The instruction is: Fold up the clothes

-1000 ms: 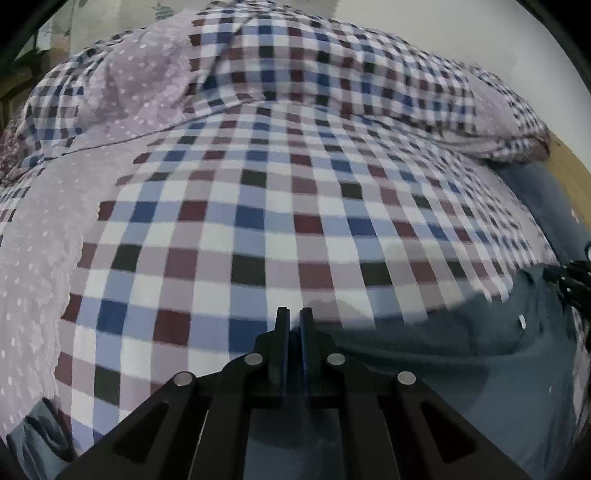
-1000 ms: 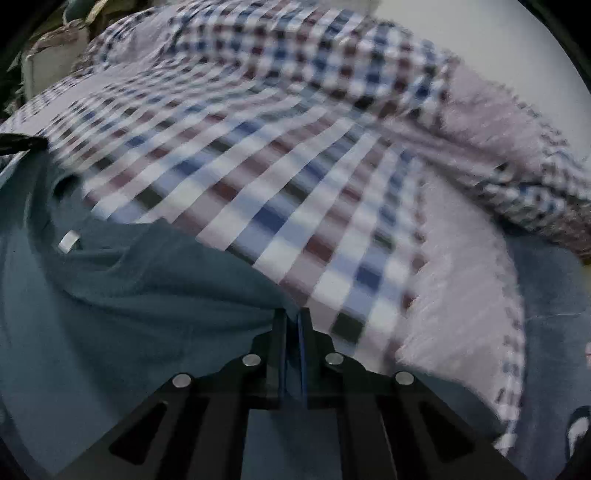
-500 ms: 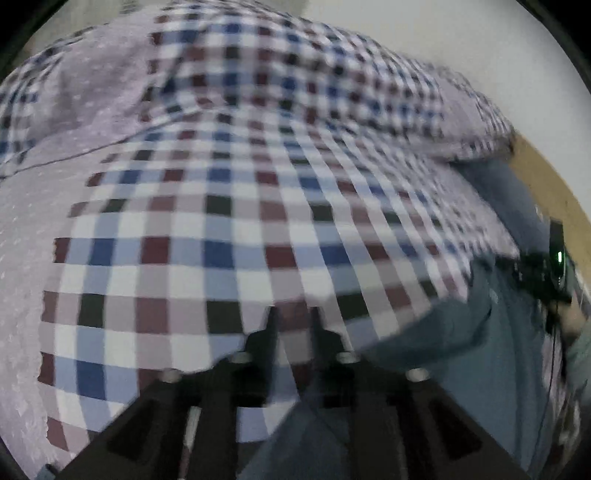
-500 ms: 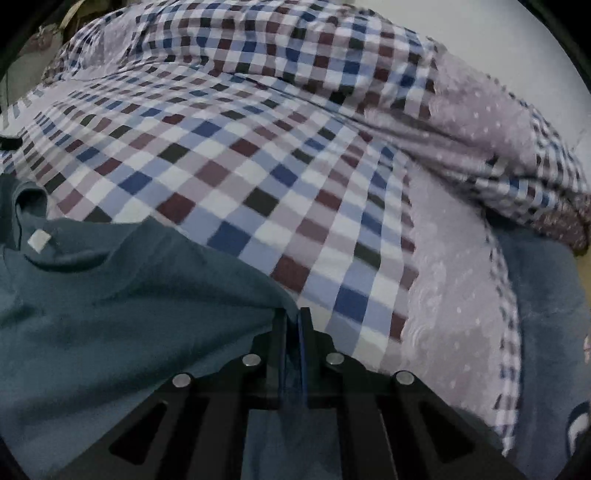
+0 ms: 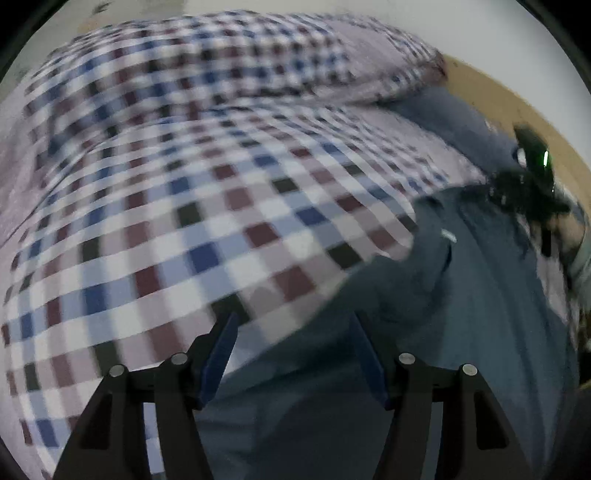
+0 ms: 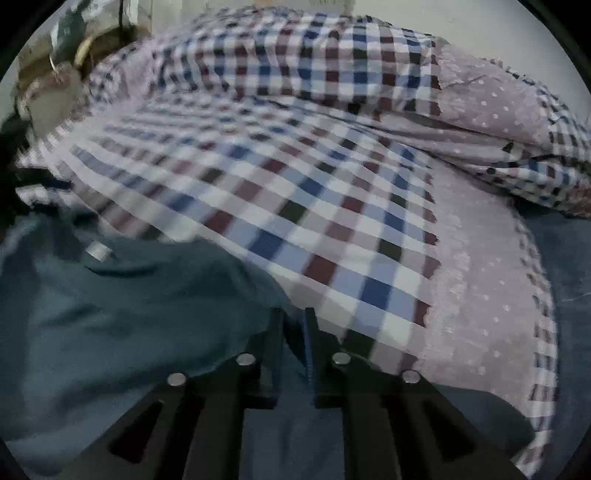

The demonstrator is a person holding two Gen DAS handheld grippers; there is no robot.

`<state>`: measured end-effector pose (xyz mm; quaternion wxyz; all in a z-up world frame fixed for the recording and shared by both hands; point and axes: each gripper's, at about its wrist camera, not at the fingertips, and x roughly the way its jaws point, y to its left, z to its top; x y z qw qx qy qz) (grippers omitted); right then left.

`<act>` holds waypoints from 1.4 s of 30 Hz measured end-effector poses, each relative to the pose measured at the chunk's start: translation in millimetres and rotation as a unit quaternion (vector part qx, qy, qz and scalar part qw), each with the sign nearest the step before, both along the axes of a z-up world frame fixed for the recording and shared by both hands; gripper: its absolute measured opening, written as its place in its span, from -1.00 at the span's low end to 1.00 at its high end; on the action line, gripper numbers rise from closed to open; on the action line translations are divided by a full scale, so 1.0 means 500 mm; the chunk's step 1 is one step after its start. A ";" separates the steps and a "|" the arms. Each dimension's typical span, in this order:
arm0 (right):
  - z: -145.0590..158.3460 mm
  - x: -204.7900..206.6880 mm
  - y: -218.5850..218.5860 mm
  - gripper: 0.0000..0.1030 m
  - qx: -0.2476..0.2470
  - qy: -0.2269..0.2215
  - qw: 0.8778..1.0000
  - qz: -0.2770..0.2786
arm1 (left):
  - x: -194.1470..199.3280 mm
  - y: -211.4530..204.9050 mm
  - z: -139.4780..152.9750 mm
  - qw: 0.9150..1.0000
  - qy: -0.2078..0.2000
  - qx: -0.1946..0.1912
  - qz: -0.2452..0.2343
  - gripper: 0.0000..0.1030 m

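Shirt [image 5: 461, 332], dark teal, lies spread on the bed over the checked bedcover [image 5: 207, 206], at the near side of the bed in both wrist views. Bedcover: white, blue and maroon checks, with a lilac dotted border [image 6: 484, 295] running down its right edge in the right wrist view. Pillow [image 6: 332, 62] in the same check sits at the far end of the bed, against a pale wall [image 5: 461, 29]. Dark blue sheet [image 6: 569, 266] shows past the bedcover's right edge. Wooden strip [image 5: 491, 99], tan, shows beyond the bed's far right corner in the left wrist view.

Shirt neckline faces the far end; white neck label [image 6: 98, 252] visible just inside the collar, also seen in the left view [image 5: 448, 235]. Fabric rumpled, with shallow creases near the collar.

Left gripper [image 5: 293, 343]: fingers spread wide apart, blue pads [image 5: 221, 350] facing each other, nothing between them; it hovers over the shirt's left edge where teal meets the checks. Contact with the cloth cannot be told.

Right gripper [image 6: 294, 350]: fingers close together with only a narrow slot, teal fabric running into that slot, so it pinches the shirt's right edge beside the bedcover. It also appears as a dark blurred shape with a green light [image 5: 532, 177] at the right of the left view, near the collar.

Both views are motion-blurred; fine detail is uncertain.
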<state>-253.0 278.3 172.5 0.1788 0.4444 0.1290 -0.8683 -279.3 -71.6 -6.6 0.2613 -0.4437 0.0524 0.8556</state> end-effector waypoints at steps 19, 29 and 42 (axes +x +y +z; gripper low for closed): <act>-0.055 -0.079 -0.137 0.00 0.021 -0.048 0.992 0.111 | -0.011 0.082 0.013 0.997 0.052 -0.033 0.037 -0.90; -0.068 -0.112 -0.130 0.20 0.016 -0.068 0.994 0.089 | -0.032 0.057 0.035 0.993 0.075 -0.048 0.077 -0.91; 0.023 -0.110 -0.218 -0.92 0.147 0.133 0.980 0.011 | -0.117 0.074 0.070 0.982 0.103 -0.066 0.141 -0.92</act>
